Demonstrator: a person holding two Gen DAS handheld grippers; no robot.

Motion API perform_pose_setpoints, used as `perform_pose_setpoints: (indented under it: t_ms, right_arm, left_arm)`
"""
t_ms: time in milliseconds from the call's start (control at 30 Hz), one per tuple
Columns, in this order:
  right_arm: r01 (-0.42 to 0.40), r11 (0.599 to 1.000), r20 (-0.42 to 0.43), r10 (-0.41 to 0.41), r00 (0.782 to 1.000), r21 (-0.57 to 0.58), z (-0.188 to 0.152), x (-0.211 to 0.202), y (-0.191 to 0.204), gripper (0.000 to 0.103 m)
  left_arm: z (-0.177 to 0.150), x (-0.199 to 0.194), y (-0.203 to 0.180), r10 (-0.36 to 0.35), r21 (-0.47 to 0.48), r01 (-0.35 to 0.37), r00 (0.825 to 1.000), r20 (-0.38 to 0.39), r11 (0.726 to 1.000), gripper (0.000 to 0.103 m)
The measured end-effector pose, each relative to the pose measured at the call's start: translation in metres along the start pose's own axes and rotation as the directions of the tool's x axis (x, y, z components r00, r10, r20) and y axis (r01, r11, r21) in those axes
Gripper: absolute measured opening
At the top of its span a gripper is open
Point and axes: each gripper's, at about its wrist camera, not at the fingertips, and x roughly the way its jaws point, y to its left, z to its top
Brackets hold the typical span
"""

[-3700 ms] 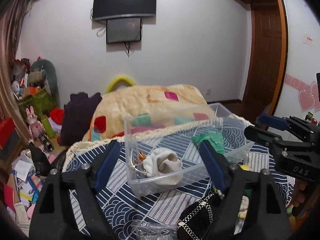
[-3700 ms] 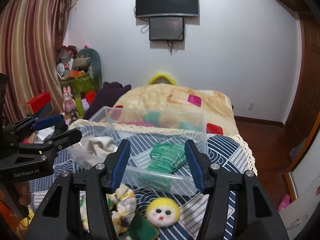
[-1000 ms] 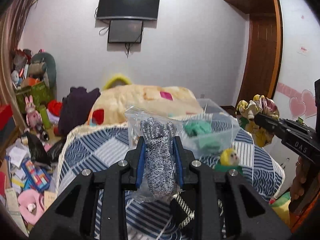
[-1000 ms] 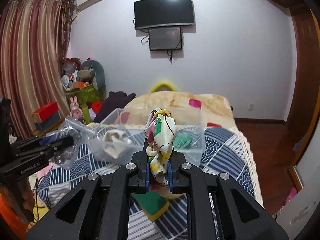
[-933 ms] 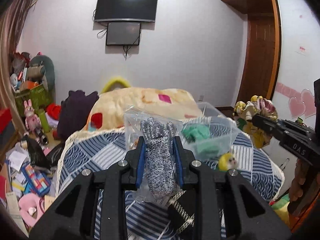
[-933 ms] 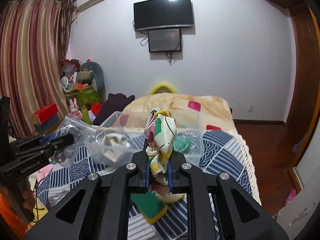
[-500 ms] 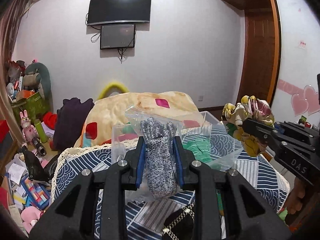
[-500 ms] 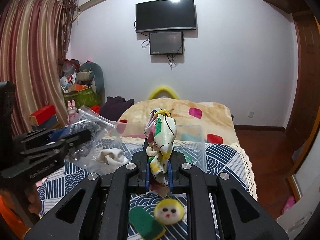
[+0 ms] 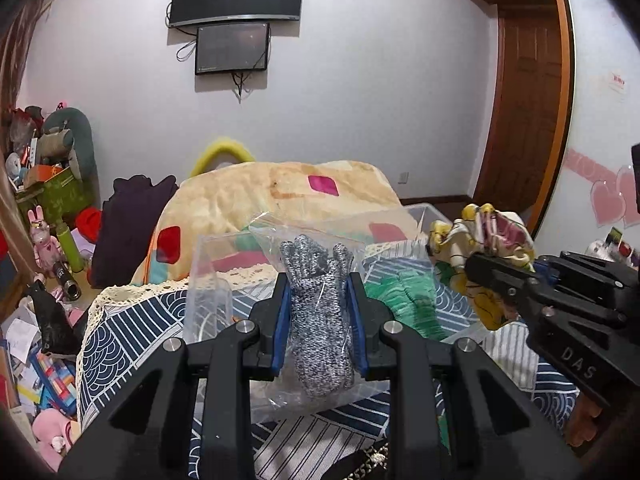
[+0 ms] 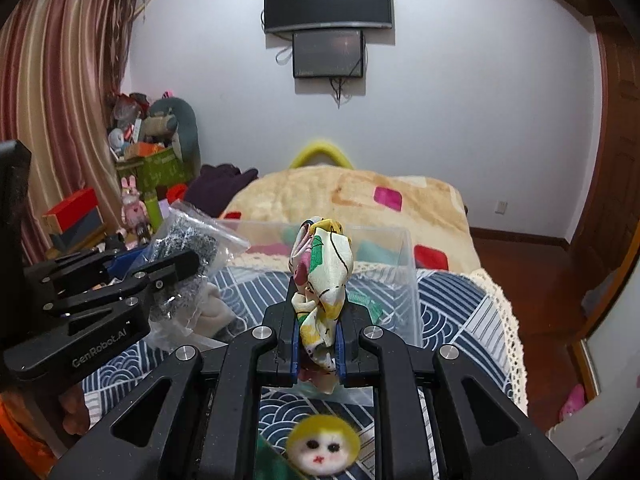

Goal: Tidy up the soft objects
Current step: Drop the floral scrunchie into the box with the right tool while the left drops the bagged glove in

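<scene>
**Both grippers loaded, bin partly filled**

Left to right across the bed. Left gripper [image 9: 320, 320] is clamped on a bagged grey knit glove [image 9: 318, 320], blue pads pressing the clear plastic bag on both sides, glove fingers pointing up. In the right wrist view the same bag sits in front of the left part of the clear plastic bin [image 10: 408, 280]; whether it is over the rim or short of it I can't tell. A white cloth item [image 10: 214, 306] shows just beside the bag, looks to be inside the bin, partly hidden.

Middle: green knit item [image 9: 404, 300] already lies in the bin's right half.

Right gripper [image 10: 318, 344] is closed tight on a floral scrunchie [image 10: 322, 276], held upright, near the bin's front wall, not yet over the opening as far as I can see.

Below the right gripper, a yellow felt face toy [image 10: 322, 446] lies loose on the blue patterned cover [image 10: 452, 312], with a green piece [image 10: 272, 460] touching it, blurred.

Progress, my judgement: roughly midway. Two items binned, two in the air to drop, at least the felt toy and green piece left to collect. A dark item with a chain [image 9: 364, 466] at the left view's bottom edge may also be pending; too cut off to say.
</scene>
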Motion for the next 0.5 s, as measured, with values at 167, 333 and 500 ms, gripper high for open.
perform_pose_setpoints:
  t_ms: [167,333,500]
  right_arm:
    - [-0.01,1.0,-0.057,0.011,0.998,0.009,-0.004,0.017,-0.004,0.012]
    - [-0.015,1.0,-0.1,0.016,0.995,0.003,-0.008,0.025,-0.003,0.012]
    - [-0.012,1.0,-0.128,0.01,0.992,-0.016,-0.008,0.03,0.0,0.012]
  left_arm:
    - [-0.002,0.016,-0.003,0.002,0.015,-0.001,0.999,-0.037,1.0,0.027]
    - [-0.002,0.029,-0.003,0.001,0.013,0.0,0.997,-0.077,1.0,0.028]
    - [-0.004,0.038,-0.005,0.0,0.02,0.003,0.994,-0.113,1.0,0.033]
